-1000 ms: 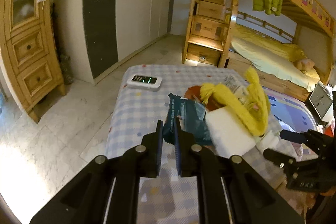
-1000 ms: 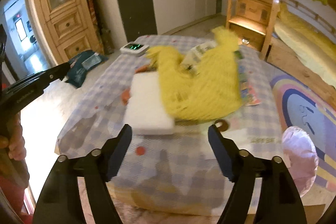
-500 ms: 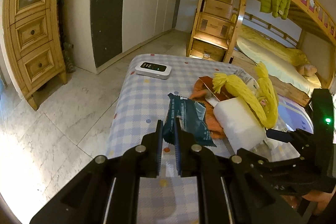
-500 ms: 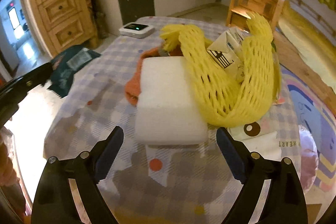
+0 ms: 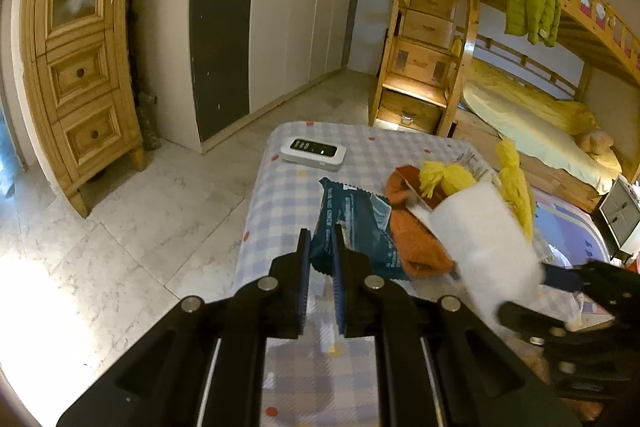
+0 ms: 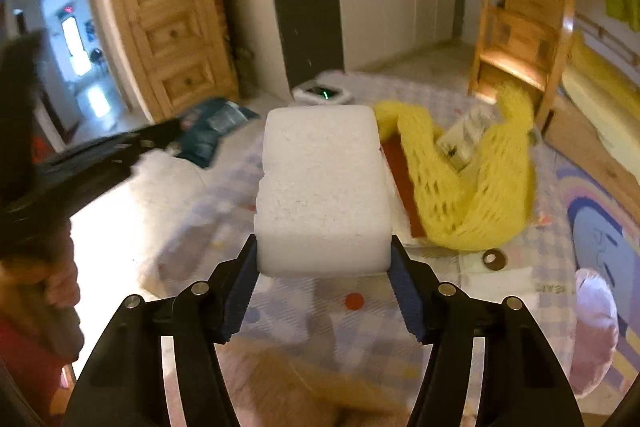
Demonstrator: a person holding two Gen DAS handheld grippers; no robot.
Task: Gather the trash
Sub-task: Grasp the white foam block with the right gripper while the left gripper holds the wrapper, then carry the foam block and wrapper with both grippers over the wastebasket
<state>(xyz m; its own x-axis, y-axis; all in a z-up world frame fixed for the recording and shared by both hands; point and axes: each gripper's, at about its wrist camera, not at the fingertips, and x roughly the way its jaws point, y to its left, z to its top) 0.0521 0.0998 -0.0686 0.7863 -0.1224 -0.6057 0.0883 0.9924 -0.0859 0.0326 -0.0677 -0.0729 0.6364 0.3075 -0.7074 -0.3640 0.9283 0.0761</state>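
The left tool (image 5: 321, 259) was pinched on the lower edge of a dark blue snack wrapper (image 5: 352, 223); the wrapper stood on edge between the fingers, its long axis running forward and away from the tool, above the near left part of the checked surface (image 5: 280, 195); in the right wrist view the same wrapper (image 6: 212, 131) showed at the tip of that tool, out over the surface's left edge. Further back on the surface lay a white device with a green light (image 5: 313, 149). The right tool (image 6: 323, 281) clamped the near end of a white foam block (image 6: 322, 187); the block's long axis pointed straight ahead along the fingers, its far end raised clear of the surface. Just right of the block lay a yellow foam net (image 6: 468, 187), curled in a loop beside an orange cloth (image 5: 416, 243) and some printed paper (image 6: 464, 139).
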